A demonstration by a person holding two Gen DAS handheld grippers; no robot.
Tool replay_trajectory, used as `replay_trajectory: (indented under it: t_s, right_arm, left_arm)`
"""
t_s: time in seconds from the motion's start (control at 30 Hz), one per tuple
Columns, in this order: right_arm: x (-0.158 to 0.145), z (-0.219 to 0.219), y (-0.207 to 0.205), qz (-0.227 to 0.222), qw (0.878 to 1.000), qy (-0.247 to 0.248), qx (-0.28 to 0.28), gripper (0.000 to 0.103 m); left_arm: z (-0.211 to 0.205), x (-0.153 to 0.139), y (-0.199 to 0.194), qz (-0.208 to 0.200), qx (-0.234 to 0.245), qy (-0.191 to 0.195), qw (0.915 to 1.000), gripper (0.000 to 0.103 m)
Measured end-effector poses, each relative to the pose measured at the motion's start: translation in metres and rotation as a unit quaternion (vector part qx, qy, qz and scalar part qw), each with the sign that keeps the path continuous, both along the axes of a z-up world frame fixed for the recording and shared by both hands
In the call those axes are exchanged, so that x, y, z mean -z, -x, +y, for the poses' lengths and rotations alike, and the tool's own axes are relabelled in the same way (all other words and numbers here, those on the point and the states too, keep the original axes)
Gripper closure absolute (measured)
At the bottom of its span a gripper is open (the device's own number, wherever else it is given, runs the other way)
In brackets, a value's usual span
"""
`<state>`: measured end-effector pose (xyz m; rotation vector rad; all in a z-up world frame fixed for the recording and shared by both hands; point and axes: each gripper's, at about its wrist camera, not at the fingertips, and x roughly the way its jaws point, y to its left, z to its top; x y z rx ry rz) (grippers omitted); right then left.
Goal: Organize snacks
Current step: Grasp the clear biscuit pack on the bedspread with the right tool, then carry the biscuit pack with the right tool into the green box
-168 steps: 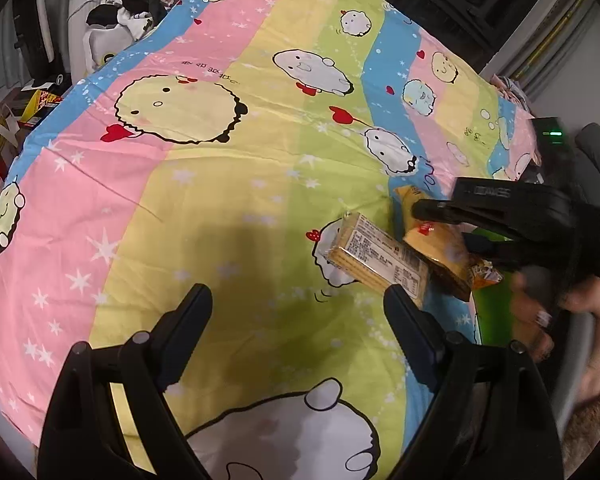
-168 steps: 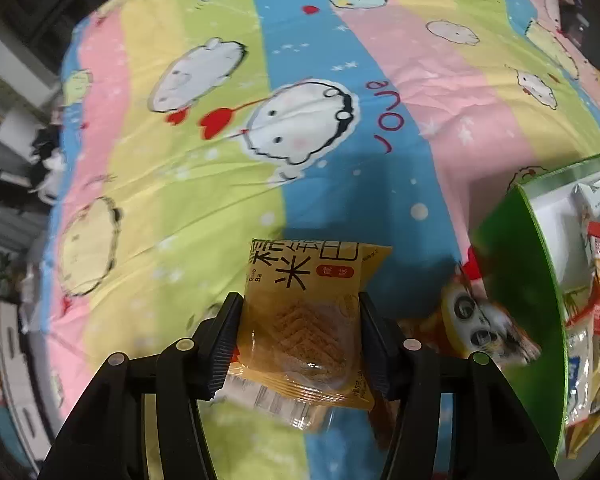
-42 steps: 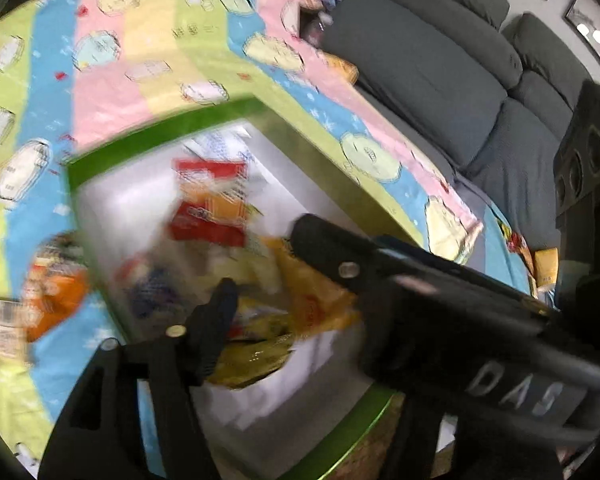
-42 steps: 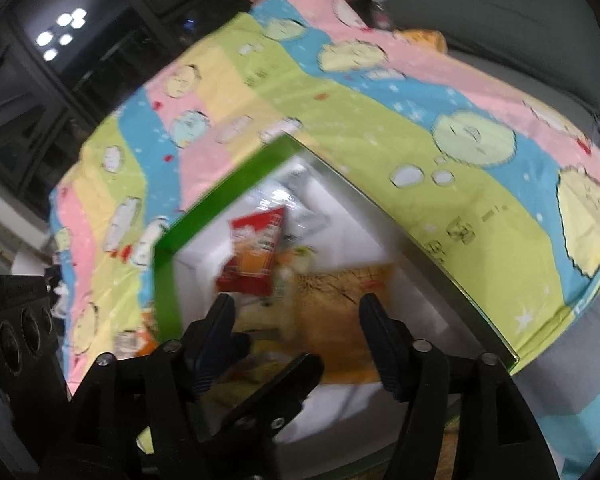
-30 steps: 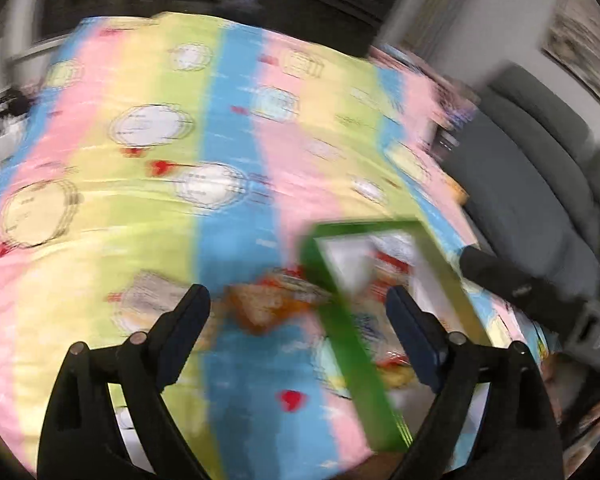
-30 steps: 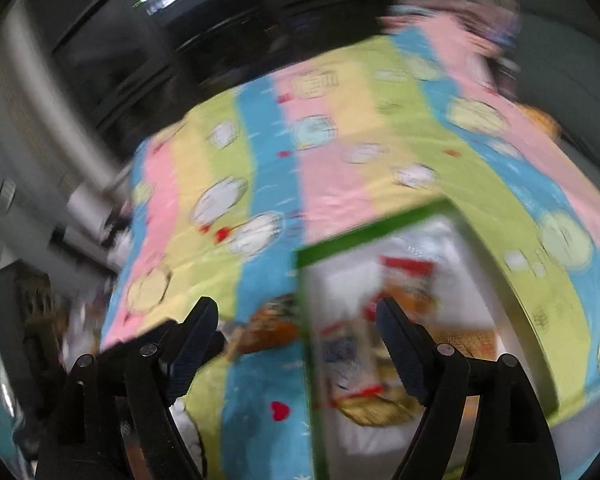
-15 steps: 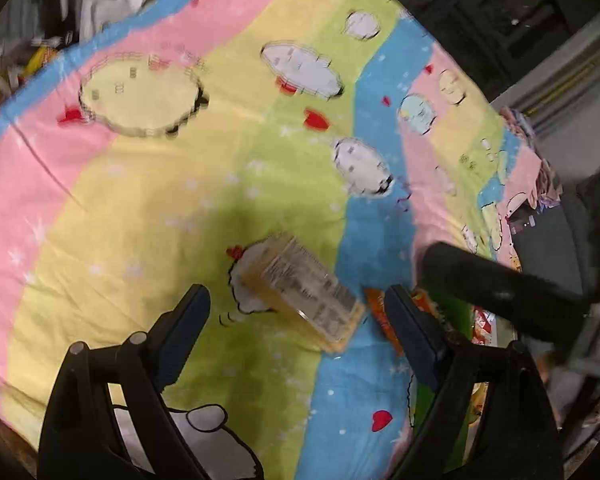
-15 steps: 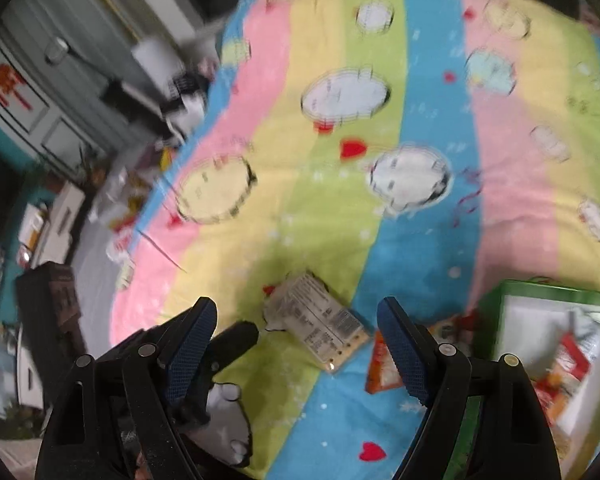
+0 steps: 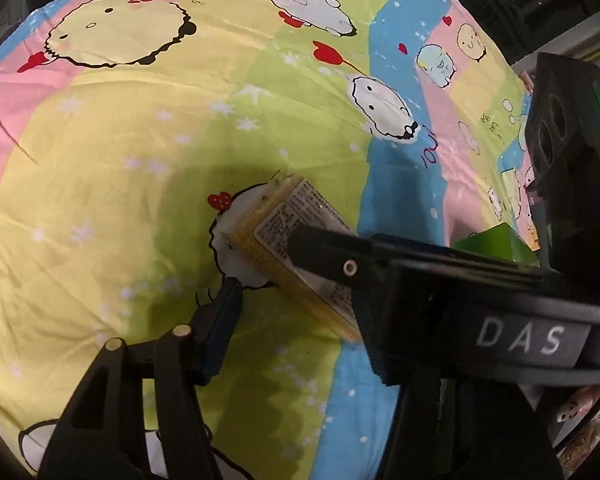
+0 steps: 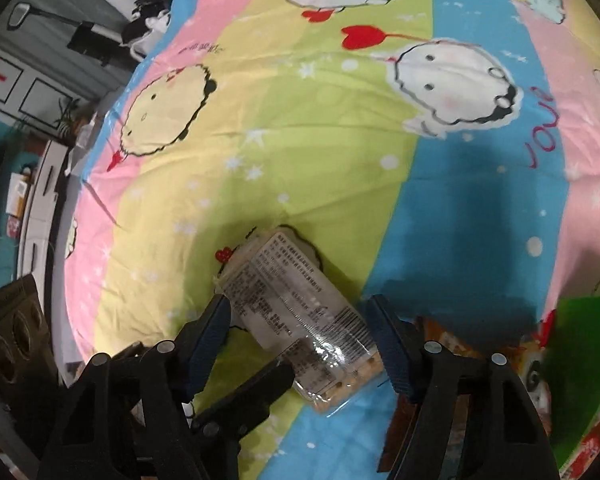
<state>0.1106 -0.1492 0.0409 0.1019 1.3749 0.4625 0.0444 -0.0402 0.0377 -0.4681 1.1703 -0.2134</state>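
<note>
The right gripper point(image 10: 302, 340) is hanging low over the bedspread point(image 10: 340, 140) with its jaws spread wide, gripping nothing, and the cracker packet point(image 10: 296, 316) is lying flat between its fingers, slanted across the gap so that one long edge is sitting just beside the left finger point(image 10: 204, 336) while the far corner is nearing the right one. In the left wrist view the same cracker packet point(image 9: 288, 248) is lying just ahead of the left gripper point(image 9: 296, 304), partly hidden under the right tool's arm crossing in front. Only one left finger point(image 9: 220, 320) is showing there, so I cannot tell whether that gripper is spread or closed.

The packet looks light and boxy, a stack of brittle crackers in a glossy clear film. The film will probably be slippery, and the contents will likely crack under a hard squeeze. The best hold seems to be across the short width near the middle, pads flat against the long sides, closing gently.

To the right of the right gripper, an orange snack bag point(image 10: 452, 344) is lying close by, and the green box point(image 10: 580, 360) is standing just beyond it.
</note>
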Motion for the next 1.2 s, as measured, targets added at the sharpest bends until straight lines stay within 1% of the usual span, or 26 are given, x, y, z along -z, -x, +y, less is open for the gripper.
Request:
replay_trajectory:
  t_s: [0.03, 0.1, 0.13, 0.17, 0.23, 0.3, 0.4, 0.5, 0.53, 0.63, 0.7, 0.83, 0.93, 1.03, 1.2]
  right_arm:
    - [0.002, 0.0, 0.0, 0.006, 1.0, 0.0, 0.002, 0.03]
    - [0.005, 0.0, 0.0, 0.012, 1.0, -0.001, 0.002, 0.032]
    - [0.006, 0.002, 0.002, 0.013, 1.0, 0.001, 0.001, 0.034]
    - [0.007, 0.002, 0.004, 0.013, 1.0, 0.0, -0.001, 0.037]
    - [0.008, 0.005, 0.009, 0.017, 1.0, -0.013, -0.003, 0.038]
    - [0.009, 0.007, 0.012, 0.013, 1.0, -0.014, 0.004, 0.038]
    - [0.01, 0.008, 0.019, 0.005, 1.0, -0.021, 0.019, 0.04]
    - [0.006, 0.006, 0.028, 0.007, 0.999, -0.034, 0.036, 0.042]
    - [0.002, 0.006, 0.032, -0.002, 0.999, -0.039, 0.037, 0.043]
    - [-0.014, 0.005, 0.043, -0.023, 0.998, -0.039, 0.049, 0.044]
    - [-0.027, 0.005, 0.05, -0.044, 0.997, -0.04, 0.052, 0.044]
    - [-0.061, -0.004, 0.068, -0.092, 0.992, -0.05, 0.069, 0.044]
    - [-0.085, -0.014, 0.083, -0.129, 0.986, -0.056, 0.085, 0.044]
    - [-0.105, -0.028, 0.098, -0.158, 0.98, -0.06, 0.108, 0.044]
    - [-0.129, -0.058, 0.122, -0.2, 0.966, -0.058, 0.153, 0.044]
  left_arm:
    - [0.001, 0.001, -0.001, 0.0, 0.0, 0.001, 1.0, 0.051]
    - [0.002, 0.002, -0.001, -0.001, 0.0, 0.0, 1.0, 0.058]
    - [0.002, 0.003, 0.0, -0.001, 0.002, -0.001, 1.0, 0.063]
    - [0.002, 0.003, 0.0, -0.002, 0.005, -0.002, 1.0, 0.066]
    - [0.001, 0.004, 0.001, -0.006, 0.008, -0.007, 0.9999, 0.064]
    - [-0.001, 0.003, 0.003, -0.014, 0.015, -0.018, 0.9996, 0.063]
    - [0.0, 0.0, 0.008, -0.024, 0.022, -0.032, 0.999, 0.063]
    - [-0.001, -0.006, 0.014, -0.031, 0.028, -0.045, 0.9981, 0.063]
    - [-0.002, -0.009, 0.016, -0.037, 0.03, -0.047, 0.9978, 0.064]
    - [-0.003, -0.022, 0.023, -0.056, 0.041, -0.044, 0.9966, 0.064]
    - [-0.004, -0.036, 0.029, -0.08, 0.048, -0.048, 0.9945, 0.064]
    - [-0.012, -0.068, 0.043, -0.13, 0.061, -0.055, 0.9882, 0.064]
    - [-0.022, -0.09, 0.055, -0.169, 0.078, -0.061, 0.9807, 0.064]
    - [-0.033, -0.106, 0.064, -0.194, 0.096, -0.06, 0.9745, 0.065]
    - [-0.061, -0.129, 0.075, -0.233, 0.142, -0.056, 0.9604, 0.065]
